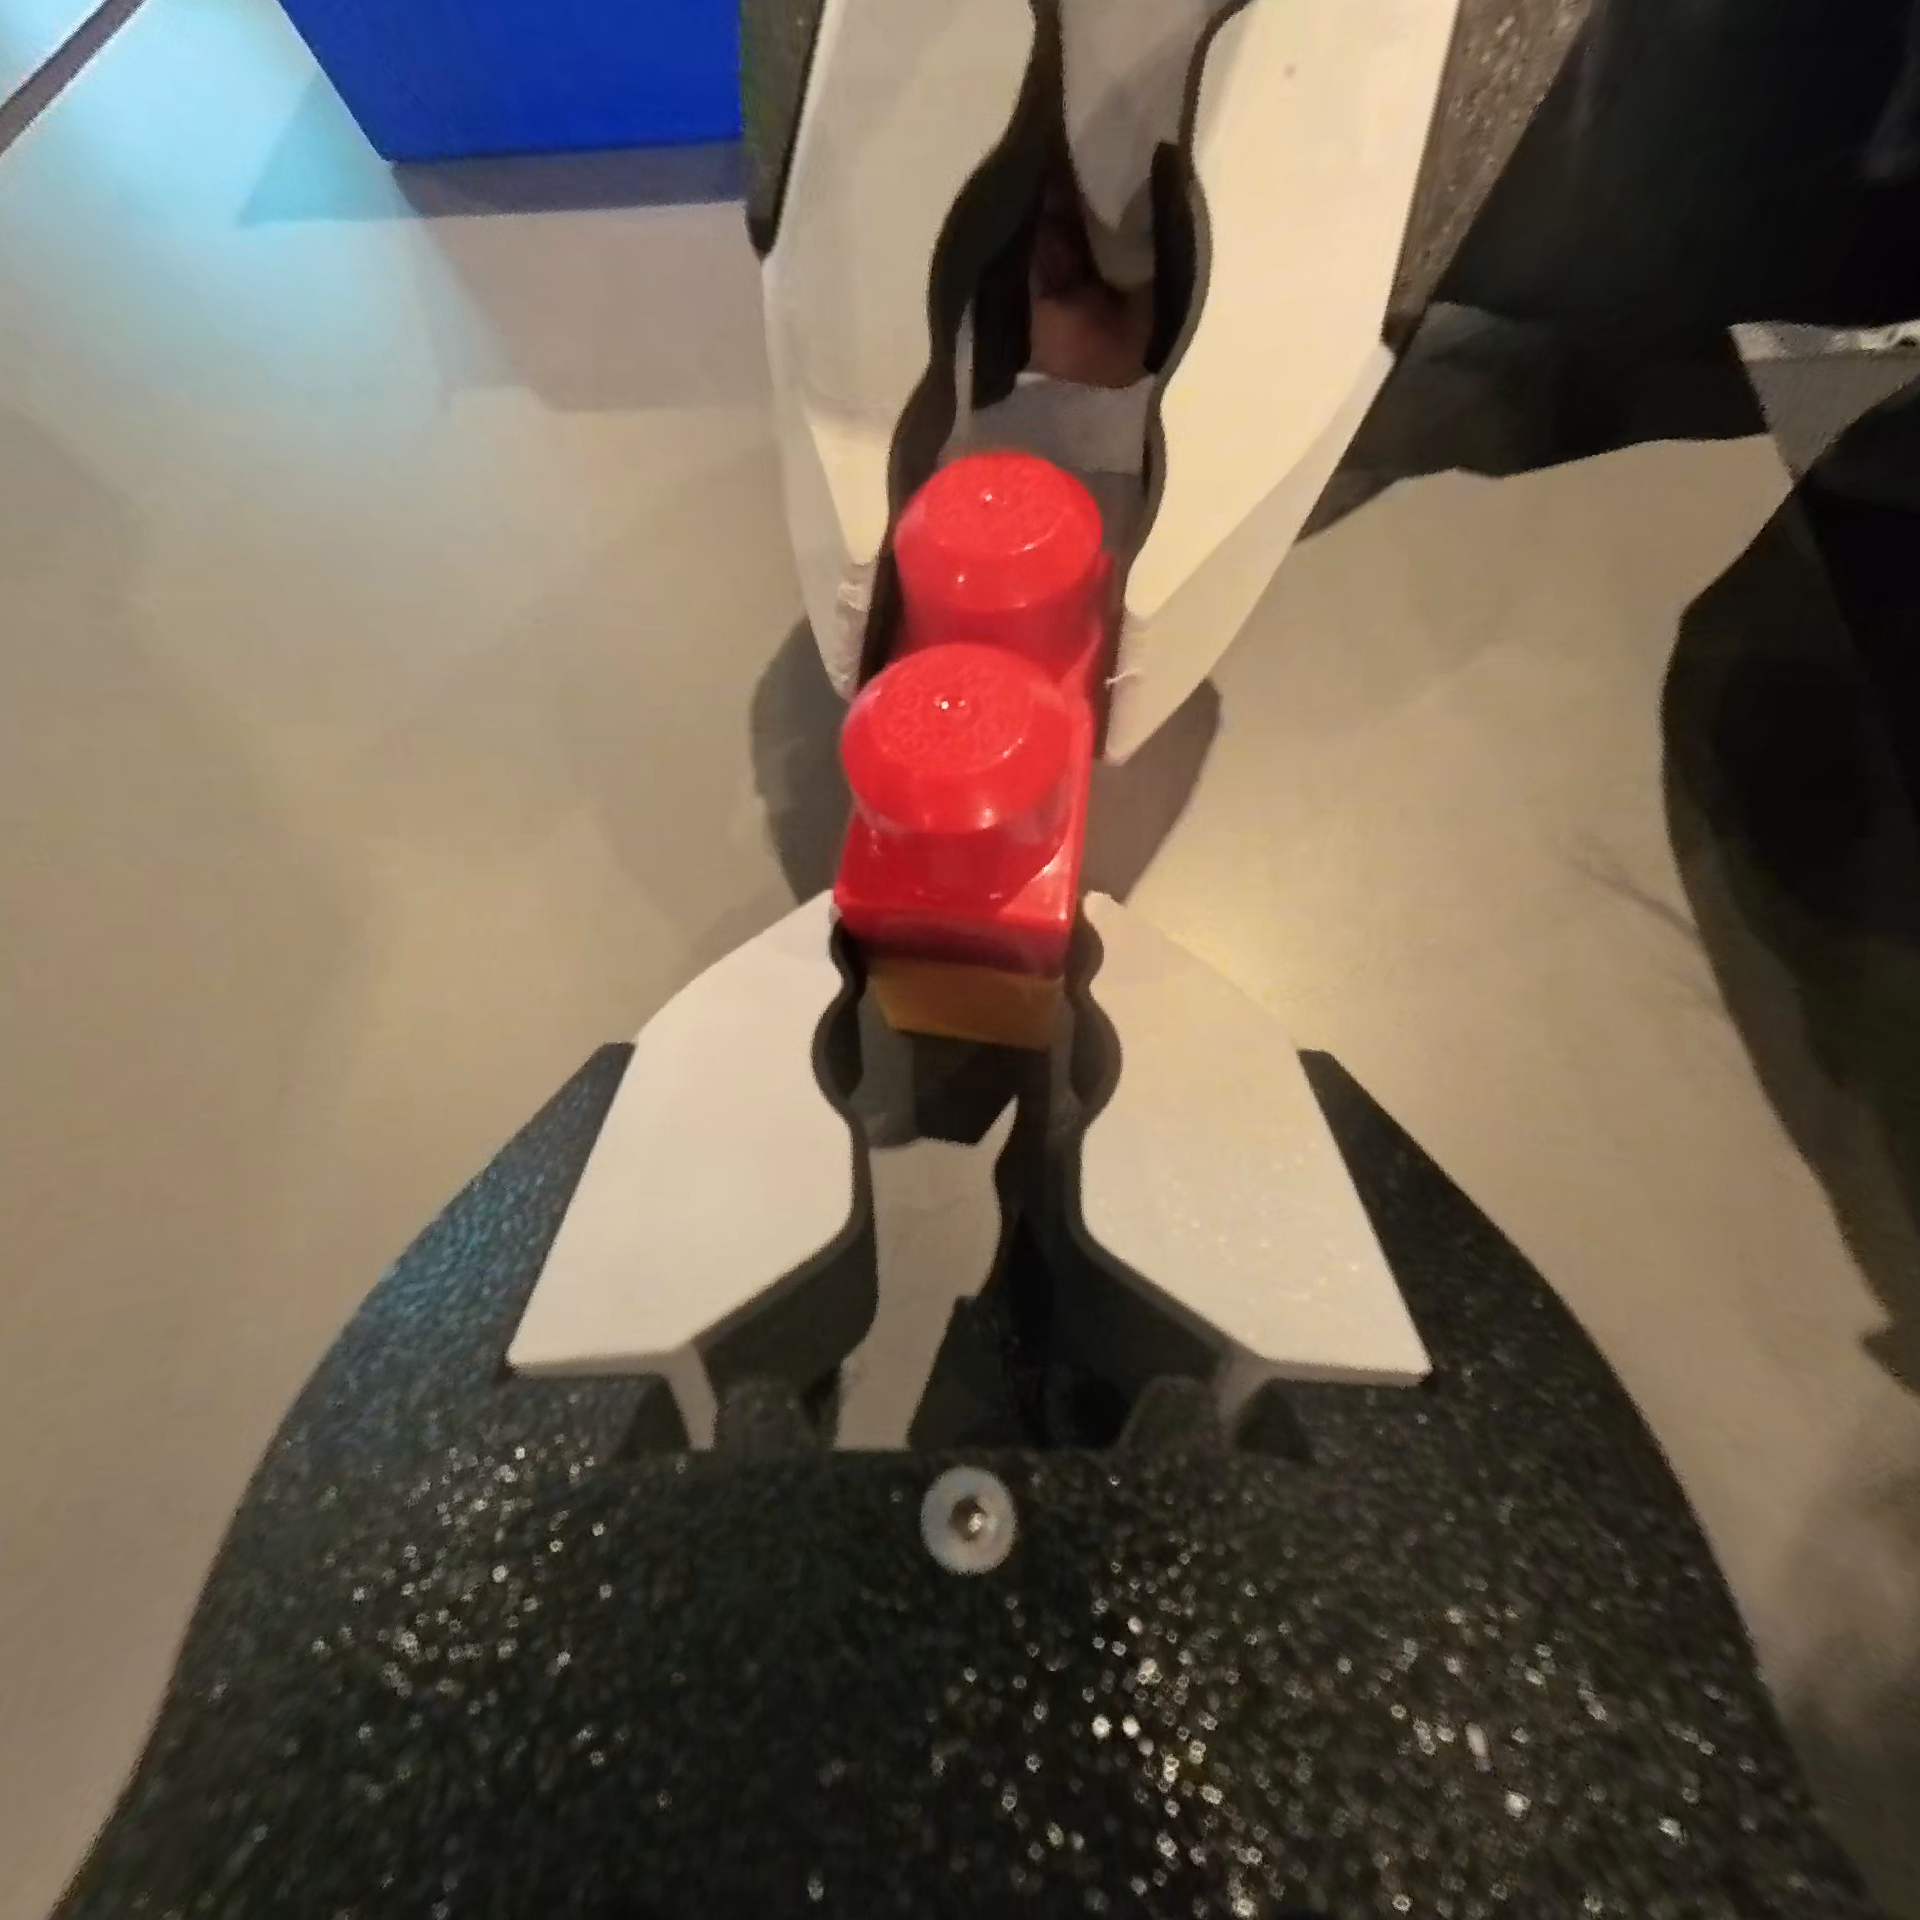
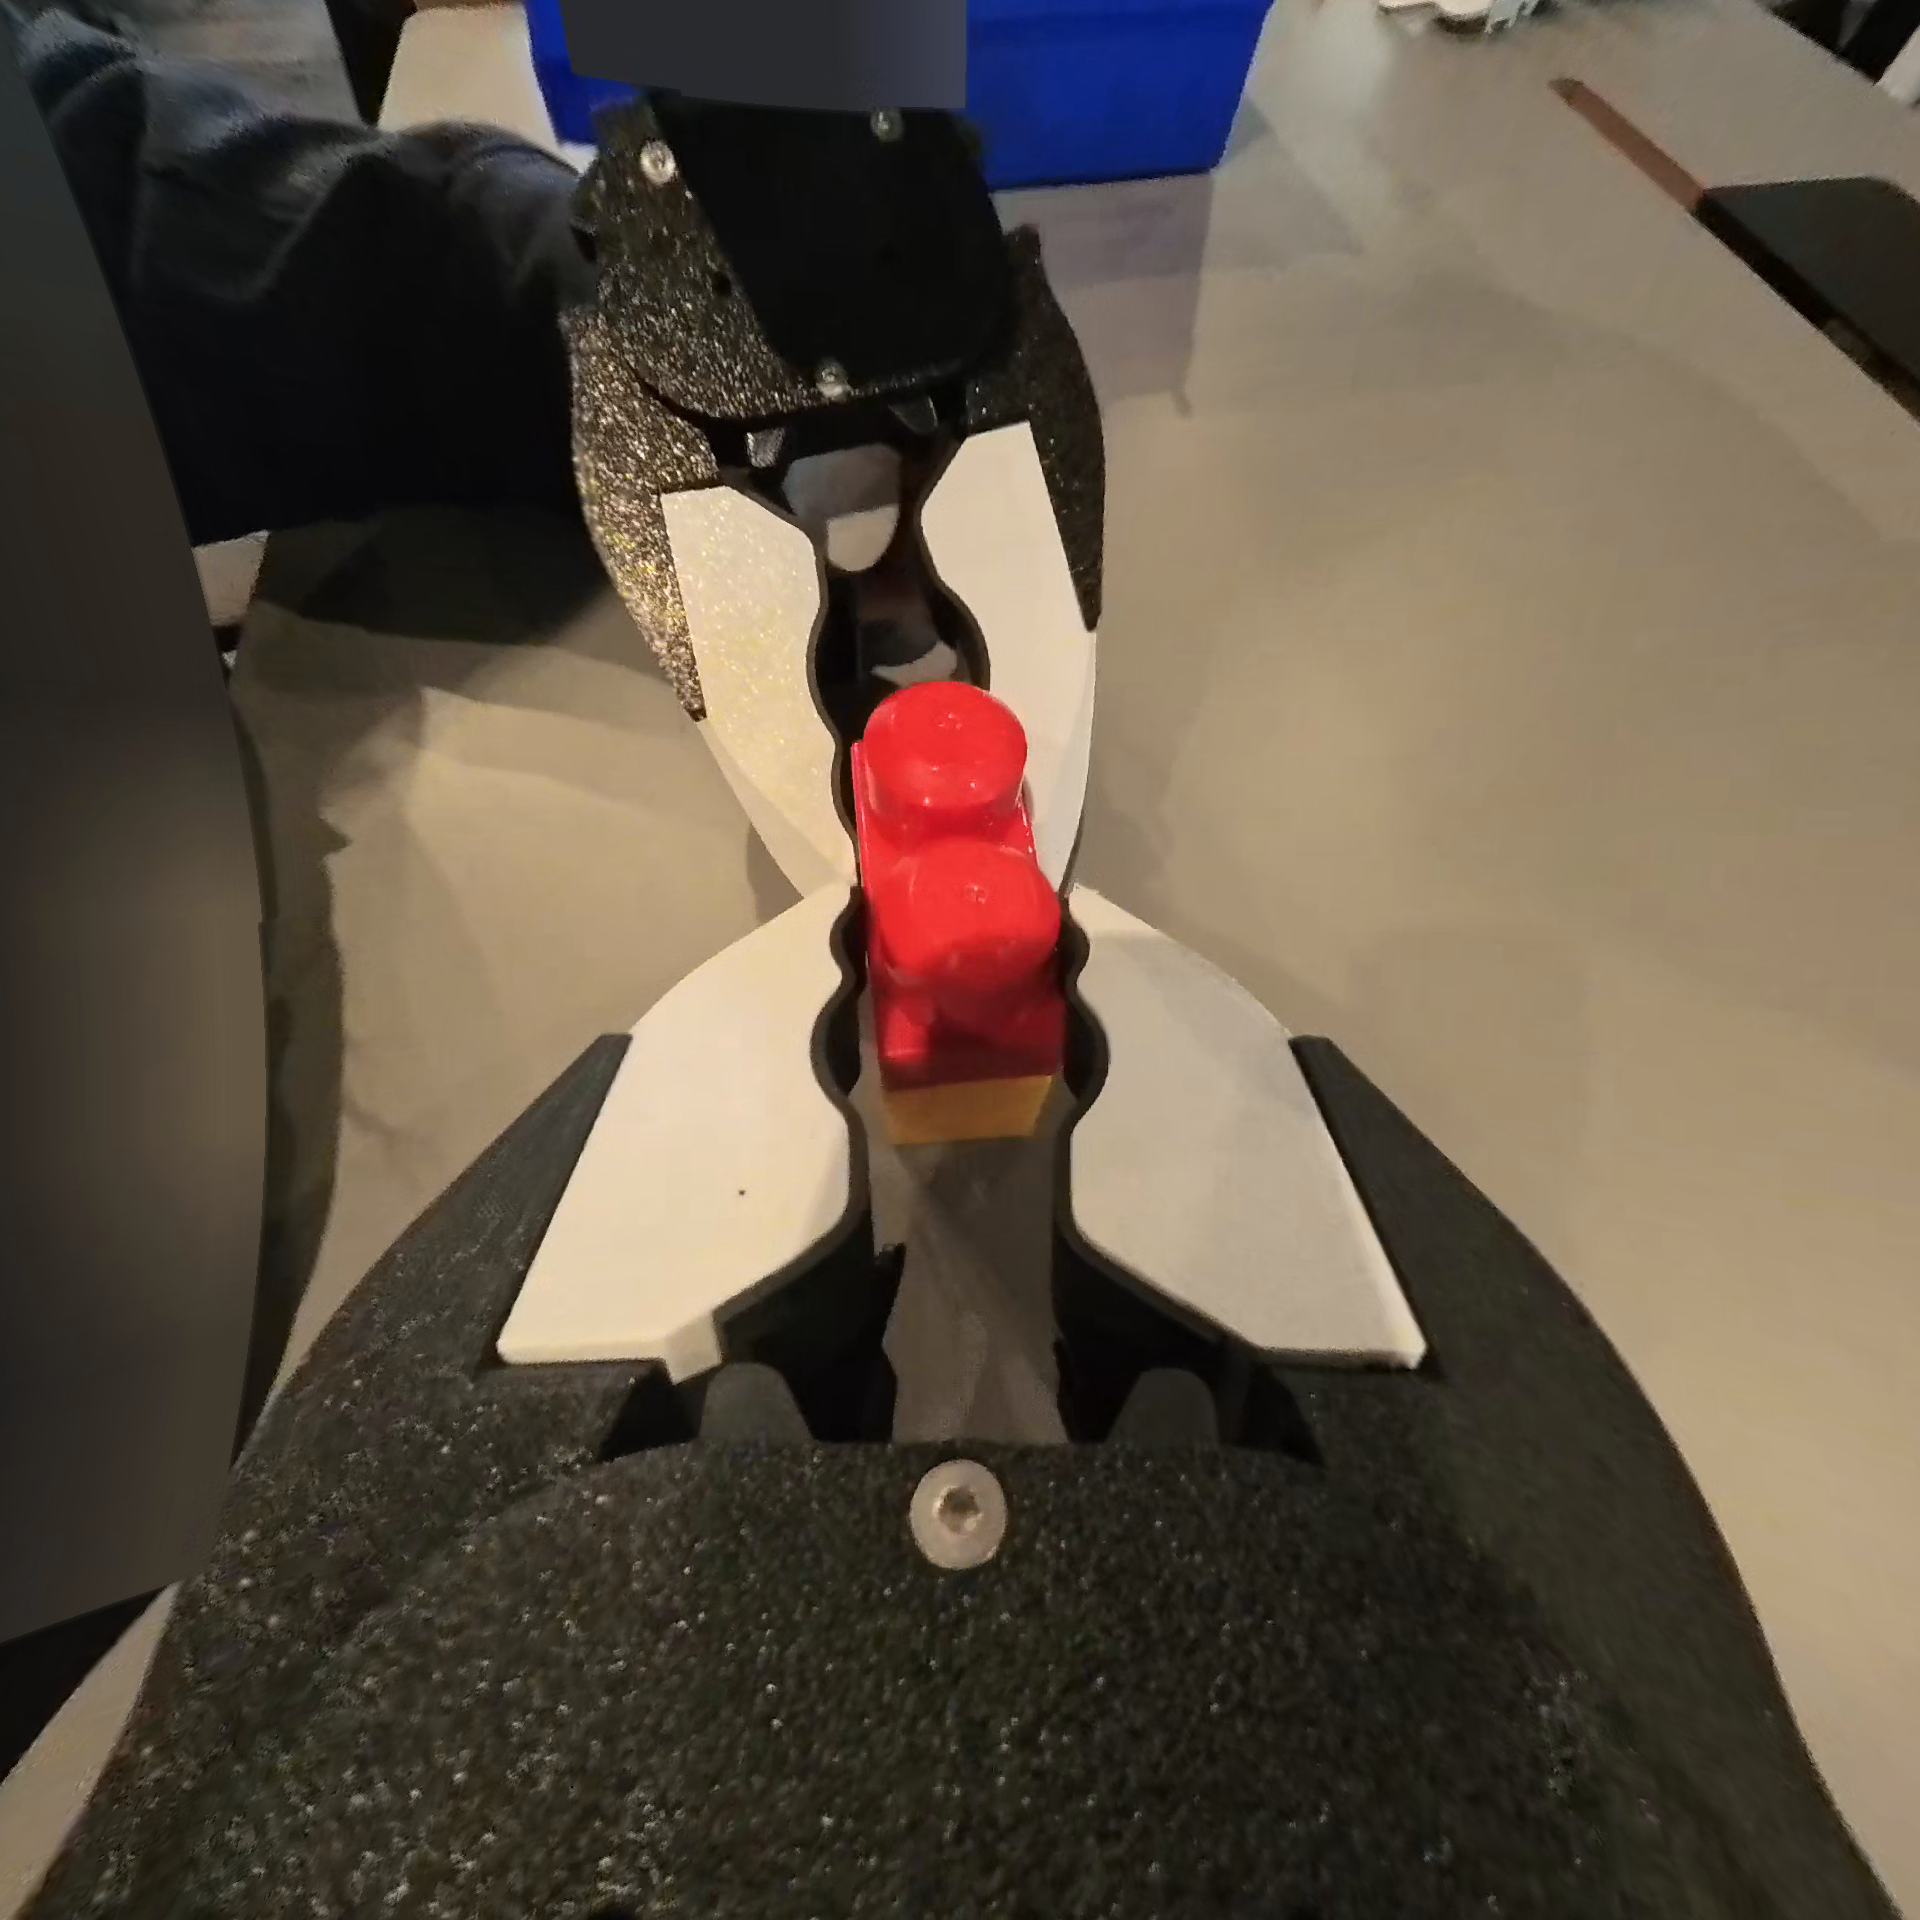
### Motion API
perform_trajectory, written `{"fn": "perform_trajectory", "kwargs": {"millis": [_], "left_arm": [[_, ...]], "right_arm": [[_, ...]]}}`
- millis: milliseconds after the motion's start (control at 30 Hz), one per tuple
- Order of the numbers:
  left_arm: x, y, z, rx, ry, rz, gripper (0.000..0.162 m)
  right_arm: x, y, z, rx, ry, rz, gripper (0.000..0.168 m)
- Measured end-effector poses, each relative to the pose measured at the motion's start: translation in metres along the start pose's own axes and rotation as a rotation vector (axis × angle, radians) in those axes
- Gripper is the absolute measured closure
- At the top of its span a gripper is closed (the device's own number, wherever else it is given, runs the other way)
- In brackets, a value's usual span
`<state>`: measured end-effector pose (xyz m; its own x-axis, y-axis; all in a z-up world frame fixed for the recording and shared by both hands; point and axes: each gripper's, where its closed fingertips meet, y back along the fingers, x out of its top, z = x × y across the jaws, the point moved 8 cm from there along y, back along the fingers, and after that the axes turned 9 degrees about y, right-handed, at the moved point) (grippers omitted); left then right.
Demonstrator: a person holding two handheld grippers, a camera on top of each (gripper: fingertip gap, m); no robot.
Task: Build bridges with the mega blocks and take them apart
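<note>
Left gripper (image 1: 961, 935) nearest lens in left wrist view, jaws narrow, clamped on near end of red block (image 1: 971, 748). Yellow block (image 1: 971, 1003) sat beneath red one. Right gripper (image 1: 997, 634) pinched far end. Right wrist view mirrored this: right gripper (image 2: 956, 997), red block (image 2: 956, 935), yellow block (image 2: 966, 1112), left gripper (image 2: 951, 831). Stack sat over beige table (image 2: 1455, 727). Only right view showed dark sleeve (image 2: 343, 343); blue bin (image 2: 1101, 94) clearer there.
</note>
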<state>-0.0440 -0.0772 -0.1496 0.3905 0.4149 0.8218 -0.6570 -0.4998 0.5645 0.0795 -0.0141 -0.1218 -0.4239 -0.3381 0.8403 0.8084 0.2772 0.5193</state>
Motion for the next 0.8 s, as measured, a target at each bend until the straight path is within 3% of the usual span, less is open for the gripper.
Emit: {"fn": "perform_trajectory", "kwargs": {"millis": [167, 233, 400, 533, 633, 700, 800], "left_arm": [[-0.005, -0.004, 0.001, -0.021, -0.003, -0.067, 0.123], [-0.007, -0.004, 0.004, -0.033, -0.032, -0.086, 0.109], [-0.004, 0.018, -0.008, -0.025, 0.038, 0.011, 0.084], [0.0, 0.036, -0.02, 0.0, 0.106, 0.135, 0.072], [0.0, 0.041, -0.026, 0.027, 0.138, 0.188, 0.064], [0.0, 0.041, -0.029, 0.06, 0.133, 0.203, 0.062], [0.002, 0.043, -0.031, 0.103, 0.122, 0.249, 0.063]], "right_arm": [[0.013, -0.004, 0.0, 0.029, 0.054, -0.045, 0.119], [0.015, -0.008, 0.001, 0.043, 0.088, -0.121, 0.115], [0.019, -0.015, 0.002, 0.093, 0.115, -0.221, 0.11], [0.019, -0.025, 0.002, 0.107, 0.127, -0.36, 0.093], [0.017, -0.031, 0.0, 0.142, 0.144, -0.404, 0.104], [0.016, -0.033, -0.001, 0.141, 0.152, -0.403, 0.13], [0.02, -0.026, -0.002, 0.16, 0.111, -0.344, 0.13]]}}
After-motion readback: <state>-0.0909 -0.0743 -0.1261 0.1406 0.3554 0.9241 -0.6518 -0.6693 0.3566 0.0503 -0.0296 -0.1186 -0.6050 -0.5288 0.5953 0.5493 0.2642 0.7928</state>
